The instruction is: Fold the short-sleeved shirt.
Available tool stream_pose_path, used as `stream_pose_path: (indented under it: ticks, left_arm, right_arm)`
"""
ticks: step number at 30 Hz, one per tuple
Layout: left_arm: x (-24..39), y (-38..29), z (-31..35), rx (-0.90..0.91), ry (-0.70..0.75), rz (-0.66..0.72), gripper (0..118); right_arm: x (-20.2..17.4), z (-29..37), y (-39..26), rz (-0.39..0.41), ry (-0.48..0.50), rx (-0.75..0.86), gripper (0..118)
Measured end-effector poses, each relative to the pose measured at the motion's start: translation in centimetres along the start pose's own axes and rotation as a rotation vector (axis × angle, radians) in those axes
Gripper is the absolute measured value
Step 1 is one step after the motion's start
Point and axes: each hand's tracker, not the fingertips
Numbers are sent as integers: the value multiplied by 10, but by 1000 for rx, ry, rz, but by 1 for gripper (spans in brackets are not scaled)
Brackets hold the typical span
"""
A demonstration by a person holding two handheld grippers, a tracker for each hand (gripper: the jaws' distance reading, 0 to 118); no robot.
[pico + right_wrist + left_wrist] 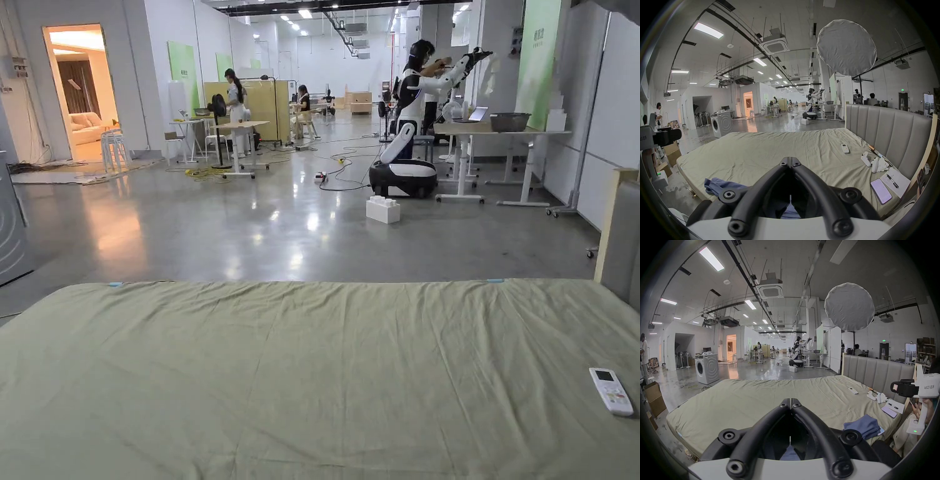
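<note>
Black rubber-sleeved jaws of the left gripper (791,400) fill the lower middle of the left gripper view, their tips meeting with nothing between them, held over the near edge of a bed. Beneath them spreads a wrinkled pale green sheet (743,402). Just right of the jaws, at the near edge of the bed, lies the shirt (862,426), a crumpled blue heap, not yet folded and touched by neither tool. Farther right in that view a hand (920,408) grips the white handle of the other tool. From the right gripper view, the right gripper (790,160) looks the same: jaws drawn together at the tips, holding nothing, with the blue shirt now to their left at the near edge of the bed. On the right side of the bed, toward a grey padded headboard (888,129), rest a white remote control (845,148), two white handheld controllers (870,162), a phone (881,191) with a lit screen, and a pen (892,180) lying on a sheet of paper. The head view looks across the green sheet, with the remote at its right edge, to a glossy grey floor (262,231). Beyond stand a washing machine (707,368), a white and black wheeled robot (409,144) at a table, and several people at distant desks.
</note>
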Motion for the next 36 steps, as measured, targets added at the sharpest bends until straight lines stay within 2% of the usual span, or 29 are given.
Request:
stream_pose_path:
  ticks: [4,9,12,14,15,17,18,19,20,21,26,28,30,33,34,36]
  left_arm:
    - [-14,-5,-6,-20,-2,26,0]
    - [-46,-18,-12,-69,54,135,0]
    - [-72,-37,-24,-114,10,271,0]
    - [-94,-53,-33,-170,-8,440,4]
    - [-104,-61,-39,-199,-31,493,11]
    - [-126,-83,-54,-270,-48,606,46]
    - [-134,-94,-61,-287,-57,644,68]
    - [-144,-109,-72,-321,-80,694,96]
    - [-155,-125,-85,-358,-110,758,110]
    - [-162,-140,-94,-369,-116,810,115]
    - [-200,-219,-140,-456,-132,1136,115]
    - [-209,-243,-150,-490,-118,1224,115]
    - [-200,-254,-154,-539,-87,1203,114]
    - [-190,-262,-161,-482,-214,1189,114]
    - [-189,-258,-165,-495,-206,1205,114]
    - [-188,-258,-176,-550,-279,1262,114]
  right_arm:
    - [2,-4,-4,-4,-4,-18,0]
    - [4,-8,-12,-12,-8,-50,0]
    - [5,-13,-18,-25,0,-81,0]
    - [7,-16,-24,-43,9,-108,0]
    - [8,-16,-26,-54,13,-122,0]
    - [8,-19,-31,-73,19,-157,0]
    - [8,-20,-33,-75,16,-164,0]
    - [8,-20,-37,-76,13,-174,0]
    - [8,-21,-40,-77,7,-192,0]
    - [8,-22,-43,-78,3,-209,0]
    - [11,-26,-53,-117,0,-268,0]
    - [5,-29,-54,-116,-4,-281,0]
    - [1,-32,-55,-116,-8,-296,0]
    - [-3,-35,-58,-135,3,-315,0]
    - [-4,-36,-58,-139,9,-322,0]
    - [-9,-37,-59,-133,12,-327,0]
